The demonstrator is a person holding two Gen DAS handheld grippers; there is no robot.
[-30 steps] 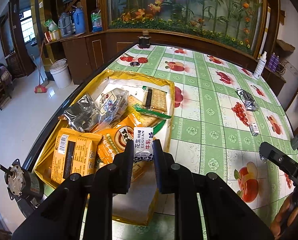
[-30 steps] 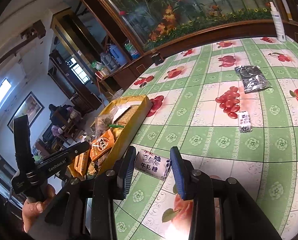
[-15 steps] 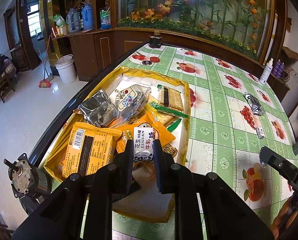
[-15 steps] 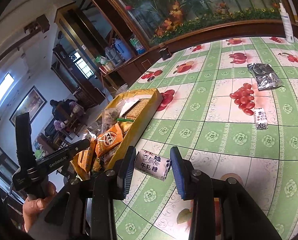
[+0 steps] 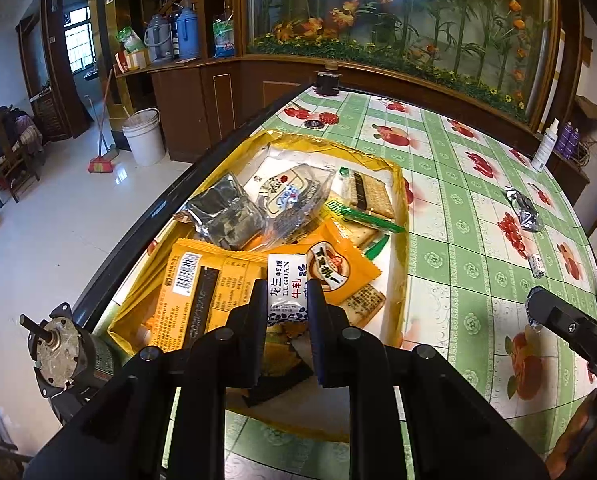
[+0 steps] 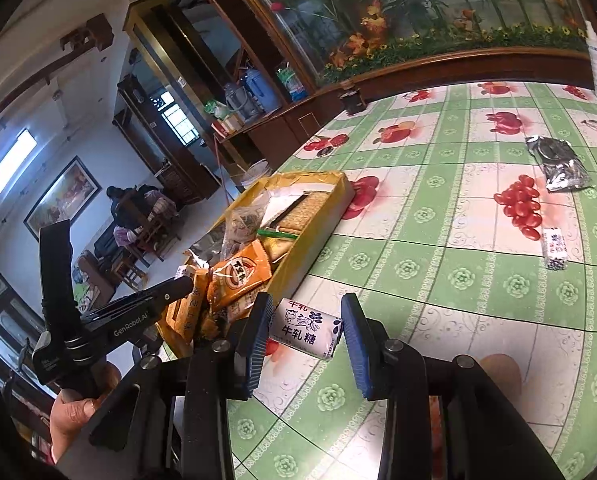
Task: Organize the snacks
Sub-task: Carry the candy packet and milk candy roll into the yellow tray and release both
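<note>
My left gripper (image 5: 286, 300) is shut on a small white nougat candy (image 5: 285, 286) and holds it above the near half of the yellow tray (image 5: 399, 184). The tray holds several snacks, among them orange packets (image 5: 202, 292), a silver packet (image 5: 226, 210) and crackers (image 5: 368, 194). My right gripper (image 6: 306, 326) is shut on a second white candy (image 6: 305, 330), crosswise between its blue pads, just above the tablecloth beside the tray (image 6: 318, 216). A loose candy (image 6: 555, 248) and a silver packet (image 6: 560, 162) lie on the table to the right.
The green fruit-print tablecloth (image 5: 450, 264) covers the table, whose black edge (image 5: 146, 220) runs along the tray's left side. A white bottle (image 5: 544, 148) and a dark jar (image 5: 327, 82) stand at the far side. A small motor (image 5: 58, 344) sits by the near left edge.
Both grippers have drifted left toward the tray, each with its candy still held. The left one now hangs further over the snacks in the tray.
</note>
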